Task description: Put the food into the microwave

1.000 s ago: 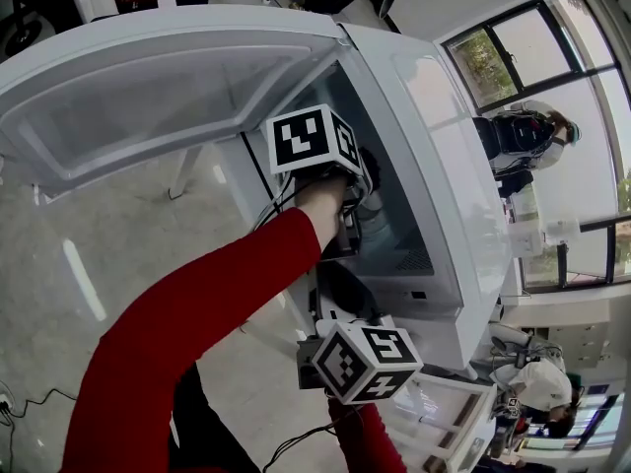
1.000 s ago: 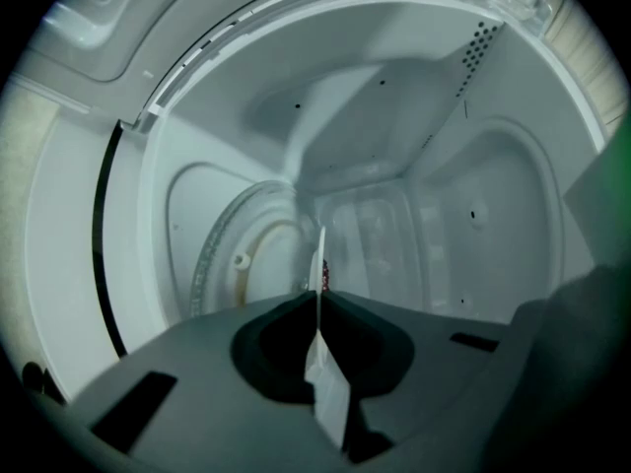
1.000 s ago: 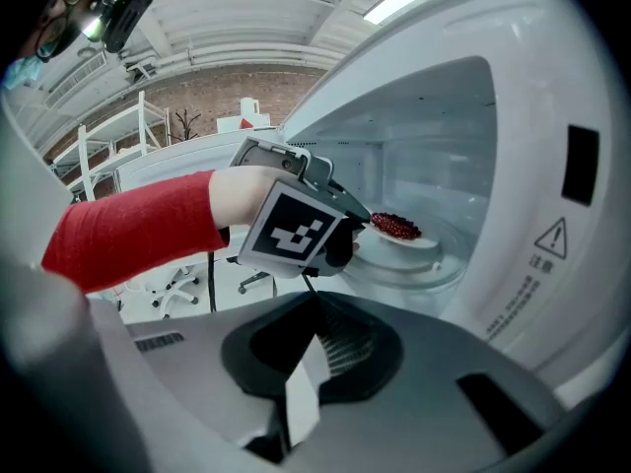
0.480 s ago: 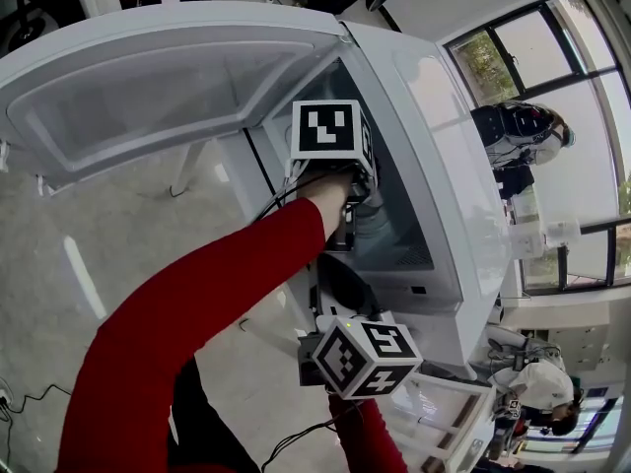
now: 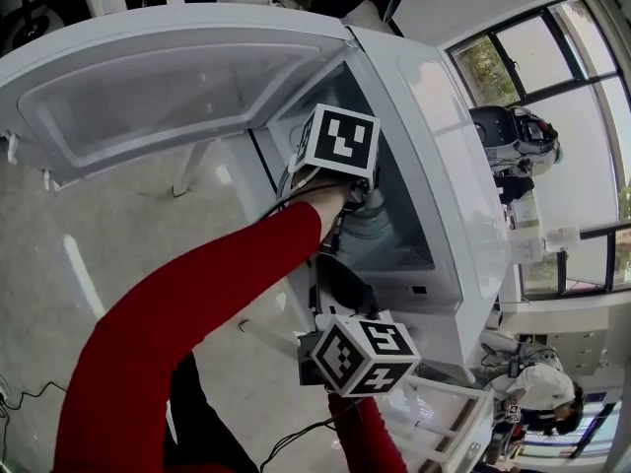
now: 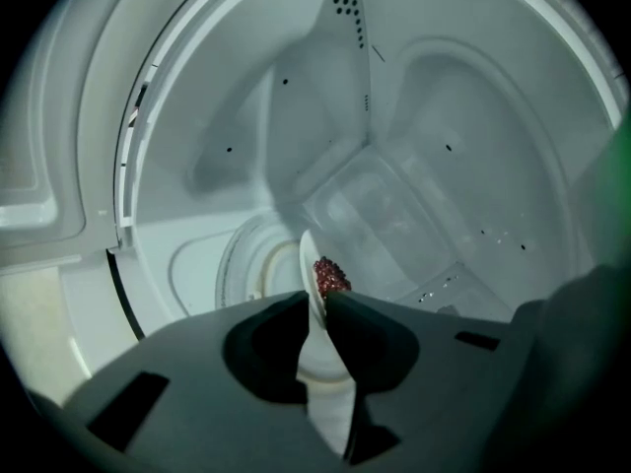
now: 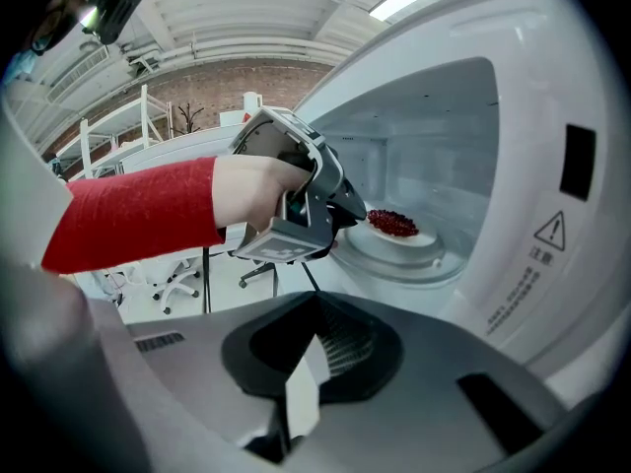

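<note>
Red food on its plate is inside the microwave; left jaws loosening.
We see the left gripper (image 6: 317, 302) reaching into the white microwave (image 5: 434, 166) past its wide-open door (image 5: 148, 97). Its jaws have just been opening and now stand slightly apart, released, with the rim of the small white plate (image 6: 321, 368) between them. The heap of small red food (image 7: 392, 223) lies on that plate, and the plate rests on the round glass turntable (image 7: 404, 256) in the cavity. The right gripper (image 7: 315, 302) hangs outside, in front of the opening, jaws clenched together with nothing held.
</note>
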